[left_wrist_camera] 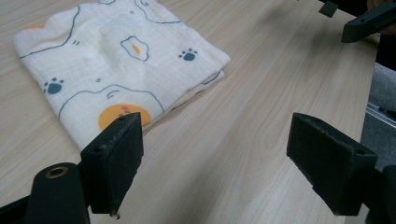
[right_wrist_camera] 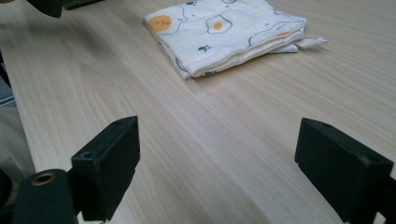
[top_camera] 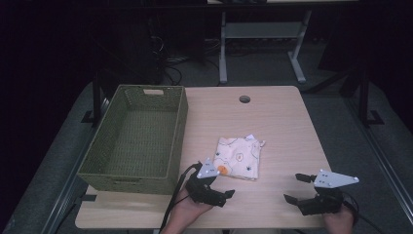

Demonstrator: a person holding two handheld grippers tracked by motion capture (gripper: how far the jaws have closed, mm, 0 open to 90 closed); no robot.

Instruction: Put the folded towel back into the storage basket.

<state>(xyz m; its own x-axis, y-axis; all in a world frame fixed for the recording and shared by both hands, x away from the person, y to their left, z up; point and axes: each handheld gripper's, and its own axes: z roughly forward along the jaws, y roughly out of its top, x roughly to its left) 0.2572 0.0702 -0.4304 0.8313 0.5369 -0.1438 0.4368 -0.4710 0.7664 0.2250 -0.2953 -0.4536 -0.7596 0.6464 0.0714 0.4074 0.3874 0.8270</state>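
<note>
One wooden table (top_camera: 287, 126) is seen, bearing one green woven basket (top_camera: 134, 139) beyond and to the outer side of the left gripper (top_camera: 214, 187). One folded cloth (top_camera: 239, 157), printed with eggs and paw marks, lies flat just ahead of the left gripper's spread jaws, untouched. Two grippers are counted; the right gripper (top_camera: 298, 188) is held well apart from the cloth, jaws wide and empty. The cloth's stacked folded edges (right_wrist_camera: 233, 58) are shown in the right gripper view, the basket in the high view.

A green woven basket (top_camera: 134, 139) sits on the wooden table's (top_camera: 282, 122) left side, empty.
</note>
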